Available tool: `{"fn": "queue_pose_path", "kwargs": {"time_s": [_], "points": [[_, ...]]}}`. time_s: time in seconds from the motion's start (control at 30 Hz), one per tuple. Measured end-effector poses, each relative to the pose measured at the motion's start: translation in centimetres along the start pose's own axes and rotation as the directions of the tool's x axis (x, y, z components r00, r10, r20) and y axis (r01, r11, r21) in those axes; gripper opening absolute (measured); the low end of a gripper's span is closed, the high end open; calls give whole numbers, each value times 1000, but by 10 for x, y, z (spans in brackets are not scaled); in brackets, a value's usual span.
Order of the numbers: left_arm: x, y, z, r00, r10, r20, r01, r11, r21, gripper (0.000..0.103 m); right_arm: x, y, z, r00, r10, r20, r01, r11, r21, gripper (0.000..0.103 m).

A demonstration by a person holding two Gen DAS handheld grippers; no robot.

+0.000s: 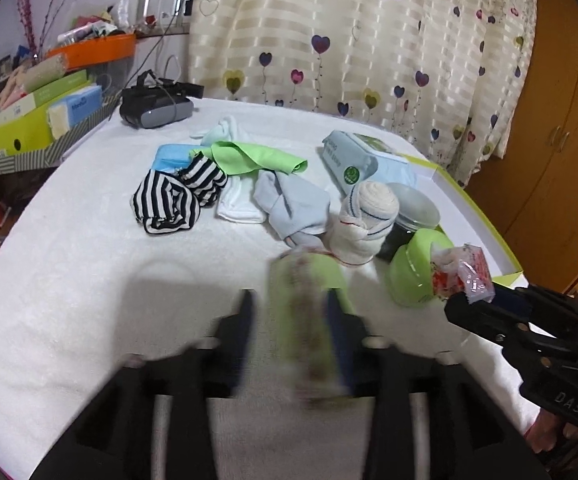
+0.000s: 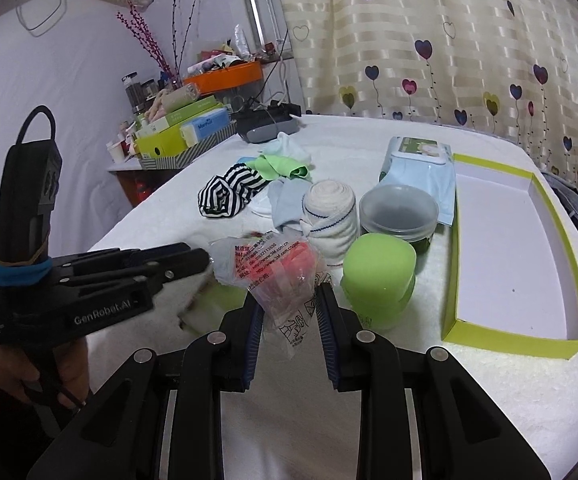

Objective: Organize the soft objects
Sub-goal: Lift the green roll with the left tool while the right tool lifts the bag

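My left gripper (image 1: 289,304) is shut on a blurred green sponge (image 1: 309,320); it also shows in the right wrist view (image 2: 193,264). My right gripper (image 2: 289,308) is shut on a clear plastic packet with red contents (image 2: 281,276), which also shows in the left wrist view (image 1: 463,270). On the white towel lie a striped black-and-white sock (image 1: 173,196), a green cloth (image 1: 253,156), a pale blue sock (image 1: 293,208) and a rolled white sock (image 1: 365,216).
A lime-edged open box (image 2: 517,344) lies at the right. A green lidded jar (image 2: 377,276), a clear-lidded dark jar (image 2: 399,208) and a wipes pack (image 2: 417,168) stand beside it. A VR headset (image 1: 157,108) and cluttered shelf (image 1: 41,112) sit at far left.
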State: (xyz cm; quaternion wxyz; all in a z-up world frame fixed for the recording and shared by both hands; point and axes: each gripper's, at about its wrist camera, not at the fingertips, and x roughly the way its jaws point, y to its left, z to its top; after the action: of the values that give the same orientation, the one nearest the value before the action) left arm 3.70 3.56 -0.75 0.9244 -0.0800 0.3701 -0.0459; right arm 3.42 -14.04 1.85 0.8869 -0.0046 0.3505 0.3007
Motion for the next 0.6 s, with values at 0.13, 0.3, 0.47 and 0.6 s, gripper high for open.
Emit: {"fn": "queue_pose_path", "kwargs": {"time_s": [0.13, 0.3, 0.47, 0.6], "points": [[12, -7, -3, 999, -23, -44, 25, 999, 31, 47, 1, -1, 0, 1000, 0, -3, 0, 1000, 1, 28], [32, -14, -9, 993, -52, -105, 55, 998, 28, 47, 1, -2, -1, 1000, -5, -7, 5, 1000, 1, 28], [43, -16, -13, 991, -29, -128, 31, 999, 19, 47, 1, -5, -2, 1000, -10, -12, 10, 1000, 6, 28], [39, -20, -14, 993, -21, -115, 25, 999, 35, 33, 0, -6, -2, 1000, -12, -9, 12, 1000, 4, 28]]}}
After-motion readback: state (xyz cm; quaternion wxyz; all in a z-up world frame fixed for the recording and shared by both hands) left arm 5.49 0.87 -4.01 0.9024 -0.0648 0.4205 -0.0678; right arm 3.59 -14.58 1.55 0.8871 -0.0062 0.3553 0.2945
